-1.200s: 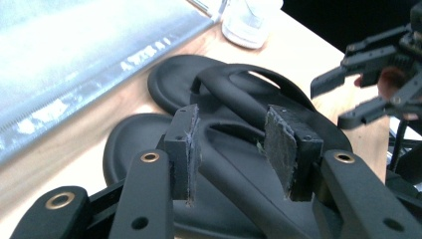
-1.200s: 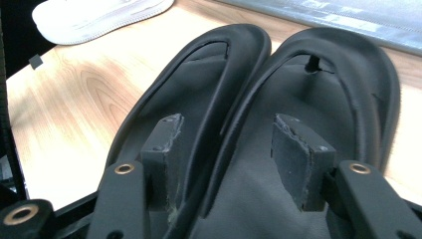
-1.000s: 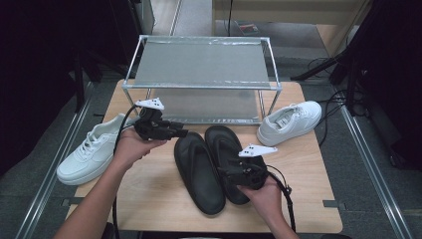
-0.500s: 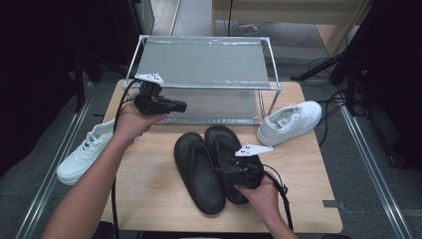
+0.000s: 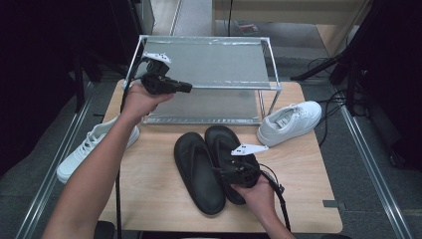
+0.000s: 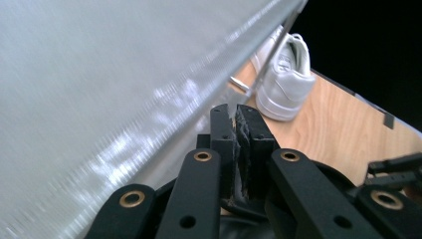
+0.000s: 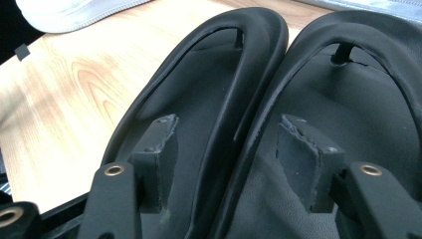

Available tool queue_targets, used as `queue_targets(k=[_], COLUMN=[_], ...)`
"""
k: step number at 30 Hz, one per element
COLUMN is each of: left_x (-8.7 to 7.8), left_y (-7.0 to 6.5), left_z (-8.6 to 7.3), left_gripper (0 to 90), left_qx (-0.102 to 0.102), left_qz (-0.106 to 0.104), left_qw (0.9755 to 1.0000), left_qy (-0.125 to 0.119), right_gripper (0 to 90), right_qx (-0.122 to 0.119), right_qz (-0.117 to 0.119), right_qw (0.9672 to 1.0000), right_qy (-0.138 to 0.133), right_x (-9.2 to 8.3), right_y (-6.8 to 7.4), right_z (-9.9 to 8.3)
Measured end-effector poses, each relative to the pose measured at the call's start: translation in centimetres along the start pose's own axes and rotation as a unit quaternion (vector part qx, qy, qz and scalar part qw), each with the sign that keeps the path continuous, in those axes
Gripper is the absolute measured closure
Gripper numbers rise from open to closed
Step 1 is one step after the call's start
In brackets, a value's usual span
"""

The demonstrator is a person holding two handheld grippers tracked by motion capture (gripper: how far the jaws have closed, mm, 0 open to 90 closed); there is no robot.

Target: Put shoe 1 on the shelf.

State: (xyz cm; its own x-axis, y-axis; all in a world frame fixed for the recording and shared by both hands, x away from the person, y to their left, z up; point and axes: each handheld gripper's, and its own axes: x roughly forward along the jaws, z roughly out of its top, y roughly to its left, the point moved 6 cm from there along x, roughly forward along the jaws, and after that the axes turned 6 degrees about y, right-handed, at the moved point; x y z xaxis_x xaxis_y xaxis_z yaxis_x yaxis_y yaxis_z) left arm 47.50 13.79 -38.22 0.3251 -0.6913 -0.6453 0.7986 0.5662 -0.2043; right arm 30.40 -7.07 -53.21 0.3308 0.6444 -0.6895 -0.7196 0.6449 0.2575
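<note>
Two black flip-flops lie side by side on the wooden table, the left one and the right one. My right gripper hovers low over them. Its jaws have just been opening and stand open, with the two adjoining rims between them. My left gripper is held up at the front left edge of the metal shelf rack. Its jaws have just been closing and are shut with nothing between them.
A white sneaker sits at the rack's right front leg. Another white sneaker hangs over the table's left edge. Cables trail from both grippers. Bare wood lies to the right of the flip-flops.
My left gripper rose from beside the left sneaker up to the rack's top shelf edge and its jaws closed. The right gripper stayed over the flip-flops.
</note>
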Motion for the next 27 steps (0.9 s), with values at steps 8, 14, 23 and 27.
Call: queue_targets(k=[8, 14, 23, 27], left_x=[1.2, 2.2, 2.5, 2.5], left_y=[1.5, 2.6, 2.9, 2.8], left_z=[1.5, 1.1, 1.1, 1.1], left_gripper=[87.1, 86.8, 86.8, 86.8], left_qx=[0.014, -0.007, -0.011, -0.006], left_qz=[0.004, 0.010, 0.001, 0.010], left_qw=[0.9999, 0.9996, 0.9998, 0.9997], left_qy=[0.009, 0.027, 0.018, 0.022], right_gripper=[41.3, 40.3, 45.1, 53.4], right_qx=[0.003, 0.015, 0.032, 0.029], right_qz=[-0.006, -0.022, -0.039, -0.057], right_qw=[1.0000, 0.9996, 0.9983, 0.9974], right_qy=[0.001, 0.007, 0.029, 0.033], right_x=[0.8, 2.0, 4.2, 4.6], right_y=[0.0, -0.2, -0.4, -0.5], right_z=[0.2, 0.3, 0.9, 1.0])
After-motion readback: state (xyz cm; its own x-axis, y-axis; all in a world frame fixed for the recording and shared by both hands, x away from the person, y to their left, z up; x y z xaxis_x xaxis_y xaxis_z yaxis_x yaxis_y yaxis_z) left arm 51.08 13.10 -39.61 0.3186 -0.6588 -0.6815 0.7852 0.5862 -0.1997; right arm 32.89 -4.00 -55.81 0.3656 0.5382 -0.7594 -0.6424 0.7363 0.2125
